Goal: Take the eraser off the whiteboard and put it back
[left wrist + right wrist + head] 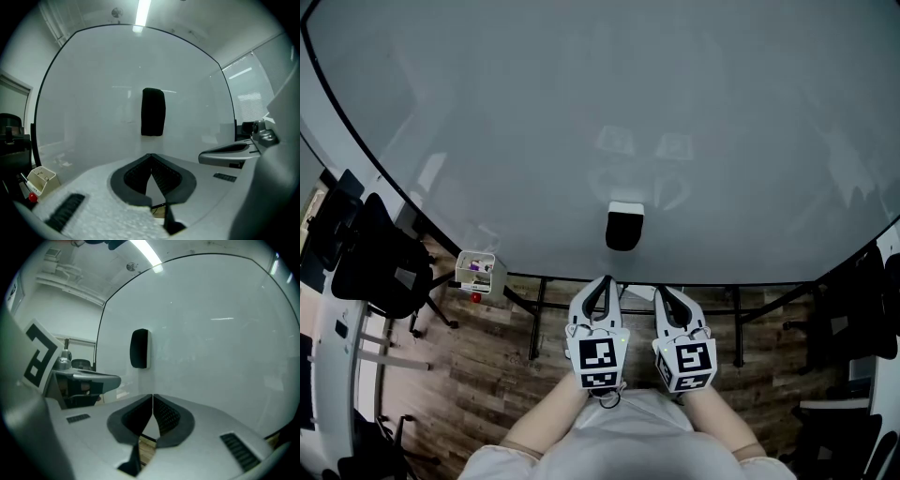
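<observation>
Eraser (pixel 624 228) sits upright on the whiteboard (pixel 581 112), higher than both grippers and apart from them. Left gripper (pixel 602 281) has its jaws pressed together with nothing between them. Right gripper (pixel 664 292) is likewise closed and empty. Both point at the board.

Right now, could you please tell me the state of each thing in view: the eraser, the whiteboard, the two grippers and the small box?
eraser: stuck on the whiteboard, untouched.
whiteboard: upright, no writing visible.
left gripper: jaws together, empty, short of the eraser.
right gripper: jaws together, empty.
small box: open-topped, at the board's lower edge, things inside.
</observation>
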Demonstrator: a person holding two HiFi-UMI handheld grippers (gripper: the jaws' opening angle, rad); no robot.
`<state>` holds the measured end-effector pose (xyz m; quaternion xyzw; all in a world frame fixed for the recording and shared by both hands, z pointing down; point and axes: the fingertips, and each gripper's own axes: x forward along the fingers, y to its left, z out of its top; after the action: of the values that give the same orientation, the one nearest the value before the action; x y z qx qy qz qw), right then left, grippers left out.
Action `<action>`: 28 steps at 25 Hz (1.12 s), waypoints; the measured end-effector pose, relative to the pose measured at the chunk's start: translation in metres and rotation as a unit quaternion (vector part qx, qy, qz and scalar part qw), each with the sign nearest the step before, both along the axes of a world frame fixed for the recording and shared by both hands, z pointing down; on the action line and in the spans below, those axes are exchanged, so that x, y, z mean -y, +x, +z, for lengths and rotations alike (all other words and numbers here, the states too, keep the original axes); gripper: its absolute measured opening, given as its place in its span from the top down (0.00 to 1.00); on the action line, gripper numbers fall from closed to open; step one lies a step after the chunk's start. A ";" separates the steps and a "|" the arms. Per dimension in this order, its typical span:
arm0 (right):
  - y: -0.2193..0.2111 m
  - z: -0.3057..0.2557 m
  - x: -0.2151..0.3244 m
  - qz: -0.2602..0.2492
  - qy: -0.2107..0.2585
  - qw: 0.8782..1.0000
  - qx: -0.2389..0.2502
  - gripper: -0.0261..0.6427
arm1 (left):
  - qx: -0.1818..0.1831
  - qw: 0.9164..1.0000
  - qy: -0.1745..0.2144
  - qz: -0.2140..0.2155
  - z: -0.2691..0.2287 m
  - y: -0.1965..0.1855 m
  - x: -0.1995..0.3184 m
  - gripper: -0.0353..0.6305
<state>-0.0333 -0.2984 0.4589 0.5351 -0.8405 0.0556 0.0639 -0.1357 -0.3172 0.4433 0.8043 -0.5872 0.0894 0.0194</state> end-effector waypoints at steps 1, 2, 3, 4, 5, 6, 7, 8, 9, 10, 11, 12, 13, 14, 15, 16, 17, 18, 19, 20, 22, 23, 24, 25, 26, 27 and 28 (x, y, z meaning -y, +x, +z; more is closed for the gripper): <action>0.000 0.000 0.000 0.000 0.000 1.000 0.000 0.92 | -0.001 1.000 -0.001 0.000 0.002 0.000 -0.001 0.92; 0.000 0.001 -0.001 0.000 -0.001 1.000 0.000 0.92 | -0.004 1.000 -0.004 0.002 0.005 0.000 -0.001 0.92; 0.000 0.001 -0.001 0.000 -0.001 1.000 -0.001 0.92 | -0.007 1.000 -0.009 0.004 0.008 0.001 -0.001 0.92; -0.001 0.002 -0.002 0.001 -0.001 1.000 -0.003 0.92 | -0.009 1.000 -0.013 0.007 0.010 0.002 -0.001 0.92; -0.001 0.002 -0.002 0.001 -0.001 1.000 -0.004 0.92 | -0.010 1.000 -0.016 0.008 0.011 0.002 -0.001 0.92; -0.001 0.002 -0.002 0.002 -0.001 1.000 -0.005 0.92 | -0.010 1.000 -0.017 0.009 0.012 0.003 -0.001 0.92; 0.000 0.002 -0.002 0.004 -0.001 1.000 -0.006 0.92 | -0.010 1.000 -0.017 0.010 0.012 0.003 -0.001 0.92; 0.002 0.000 -0.001 0.007 0.002 1.000 -0.006 0.92 | -0.010 1.000 -0.016 0.011 0.011 0.004 -0.001 0.92; 0.004 -0.002 -0.001 0.013 0.007 1.000 -0.005 0.92 | -0.012 1.000 -0.015 0.011 0.010 0.004 -0.001 0.92; 0.007 -0.005 0.000 0.020 0.013 1.000 -0.004 0.92 | -0.014 1.000 -0.012 0.011 0.008 0.003 -0.001 0.92; 0.009 -0.008 0.001 0.027 0.019 0.999 -0.003 0.92 | -0.018 1.000 -0.009 0.010 0.006 0.002 0.000 0.92; 0.011 -0.010 0.002 0.032 0.023 0.999 -0.001 0.92 | -0.020 1.000 -0.006 0.008 0.004 0.001 0.000 0.92; 0.013 -0.011 0.002 0.035 0.026 0.999 0.000 0.92 | -0.022 1.000 -0.003 0.007 0.002 -0.001 0.001 0.92; 0.014 -0.012 0.003 0.037 0.027 0.999 0.000 0.92 | -0.022 1.000 -0.001 0.006 0.001 -0.002 0.001 0.92; 0.015 -0.012 0.004 0.037 0.027 0.999 0.000 0.92 | -0.021 1.000 0.001 0.005 0.000 -0.003 0.002 0.92; 0.015 -0.012 0.004 0.037 0.027 0.999 0.000 0.92 | -0.021 1.000 0.001 0.005 -0.001 -0.004 0.002 0.92; 0.014 -0.012 0.005 0.035 0.025 0.999 -0.001 0.92 | -0.021 1.000 0.001 0.005 -0.001 -0.004 0.002 0.92; 0.014 -0.011 0.005 0.034 0.024 0.999 -0.002 0.92 | -0.021 1.000 0.001 0.006 -0.001 -0.003 0.002 0.92; 0.013 -0.011 0.005 0.032 0.022 0.999 -0.003 0.92 | -0.021 1.000 0.001 0.007 -0.001 -0.002 0.003 0.92; 0.011 -0.011 0.005 0.030 0.021 0.999 -0.003 0.92 | -0.020 1.000 0.002 0.008 -0.002 -0.001 0.003 0.92; 0.007 -0.011 0.004 0.025 0.021 0.999 -0.004 0.92 | -0.018 1.000 0.003 0.011 -0.002 0.001 0.003 0.92; 0.005 -0.011 0.003 0.022 0.021 1.000 -0.005 0.92 | -0.017 1.000 0.003 0.012 -0.003 0.002 0.002 0.92; 0.004 -0.010 0.003 0.019 0.020 1.000 -0.005 0.92 | -0.016 1.000 0.003 0.014 -0.003 0.003 0.002 0.92; 0.002 -0.010 0.002 0.016 0.019 1.000 -0.005 0.92 | -0.016 1.000 0.002 0.014 -0.003 0.004 0.002 0.92; 0.002 -0.009 0.002 0.014 0.017 1.000 -0.006 0.92 | -0.017 1.000 0.001 0.015 -0.003 0.005 0.001 0.92; 0.001 -0.007 0.001 0.012 0.014 1.000 -0.007 0.92 | -0.017 1.000 0.000 0.015 -0.002 0.005 0.001 0.92; 0.000 -0.007 0.002 0.011 0.012 1.000 -0.008 0.92 | -0.016 1.000 -0.001 0.015 -0.002 0.005 0.001 0.92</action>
<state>-0.0329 -0.3000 0.4521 0.5457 -0.8345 0.0421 0.0635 -0.1306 -0.3182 0.4415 0.8142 -0.5747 0.0773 0.0286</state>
